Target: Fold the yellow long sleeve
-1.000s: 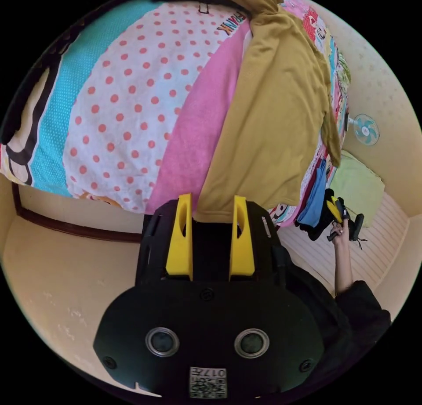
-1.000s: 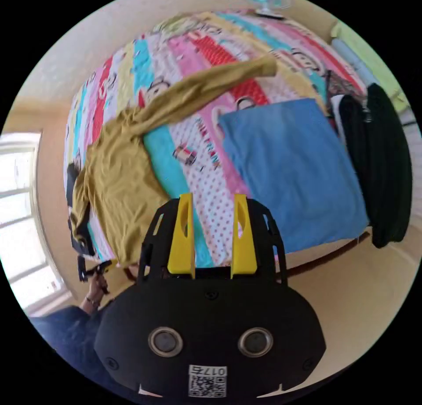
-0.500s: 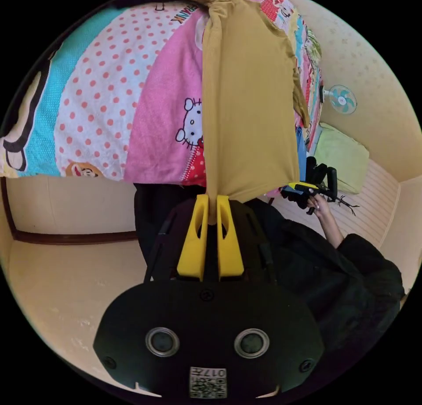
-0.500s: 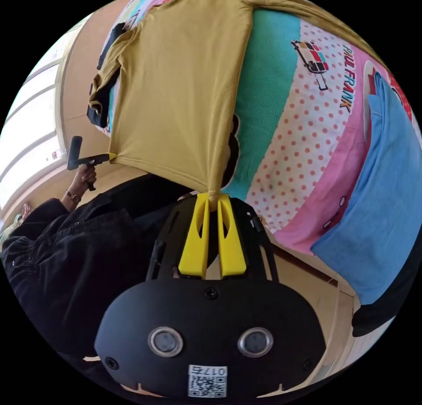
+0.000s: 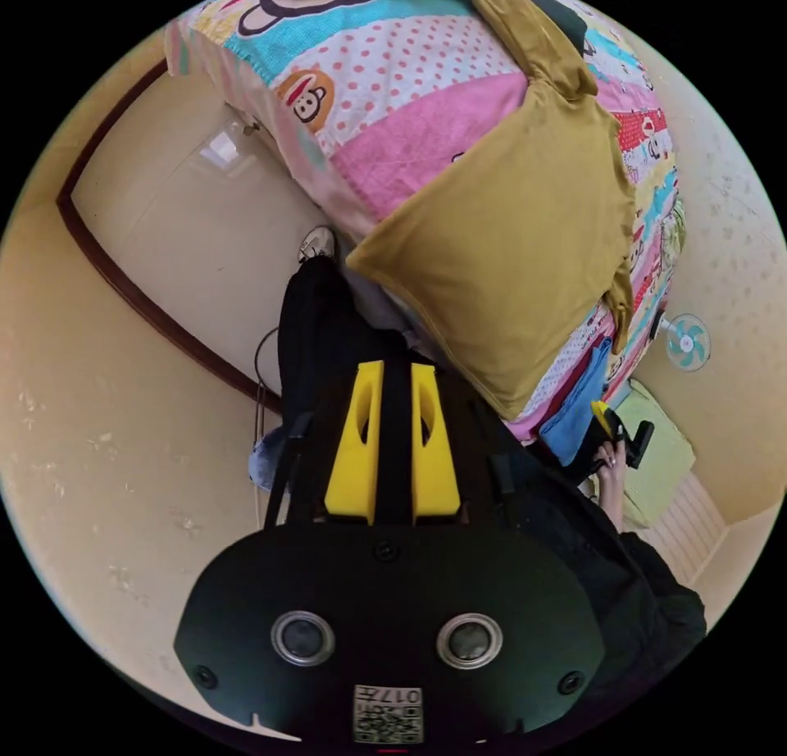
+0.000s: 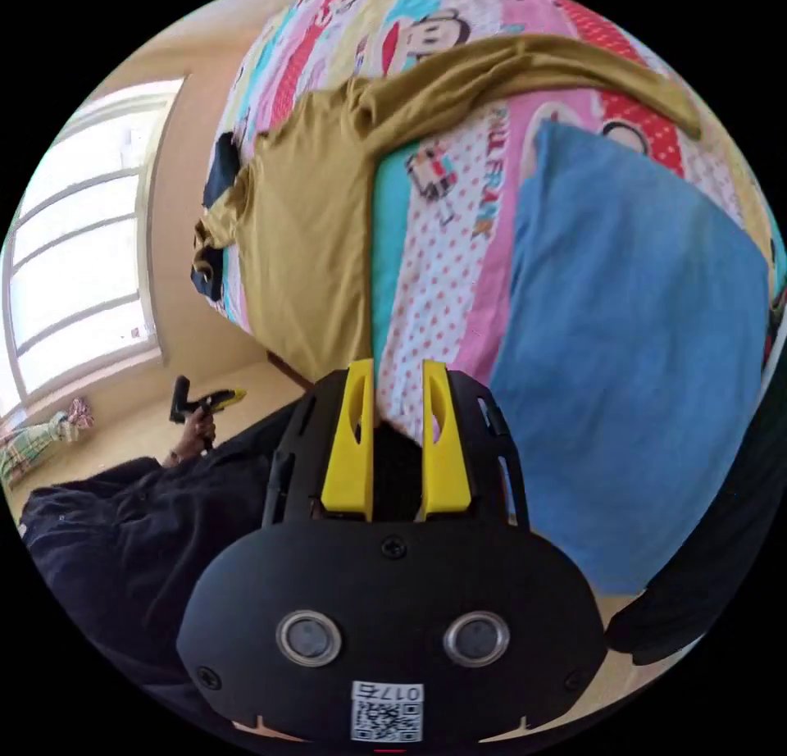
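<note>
Yellow long sleeve (image 5: 516, 256) cuff cut off at left gripper view's edge.

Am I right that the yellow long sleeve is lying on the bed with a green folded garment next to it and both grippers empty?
Not quite: the folded garment beside the yellow long sleeve is blue, not green, as the right gripper view shows. The rest holds: the shirt lies on the bed, and the left gripper and right gripper hold nothing.

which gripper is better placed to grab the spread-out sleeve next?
Probably right. The right gripper is open at the bed edge, with the shirt and its long sleeve stretched ahead of it. The left gripper hangs off the bed's side over the floor.
</note>
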The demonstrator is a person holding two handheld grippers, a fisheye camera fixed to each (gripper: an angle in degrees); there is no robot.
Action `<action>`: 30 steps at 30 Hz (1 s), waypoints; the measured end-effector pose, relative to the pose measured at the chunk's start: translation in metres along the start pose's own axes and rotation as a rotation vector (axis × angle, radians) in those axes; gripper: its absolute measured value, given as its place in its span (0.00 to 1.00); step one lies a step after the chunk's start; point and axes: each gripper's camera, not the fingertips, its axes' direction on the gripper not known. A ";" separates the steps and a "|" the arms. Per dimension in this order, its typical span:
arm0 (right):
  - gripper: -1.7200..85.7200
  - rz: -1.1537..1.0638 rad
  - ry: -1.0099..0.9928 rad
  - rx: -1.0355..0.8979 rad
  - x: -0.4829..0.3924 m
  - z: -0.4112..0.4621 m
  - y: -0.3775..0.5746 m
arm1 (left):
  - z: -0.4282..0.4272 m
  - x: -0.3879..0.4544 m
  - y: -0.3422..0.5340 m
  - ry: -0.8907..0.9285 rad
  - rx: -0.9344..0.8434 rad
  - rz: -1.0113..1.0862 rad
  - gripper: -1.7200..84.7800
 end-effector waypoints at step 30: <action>0.05 0.519 -0.554 0.878 0.212 -0.134 -0.073 | 0.054 0.098 0.144 -0.008 0.185 -0.082 0.08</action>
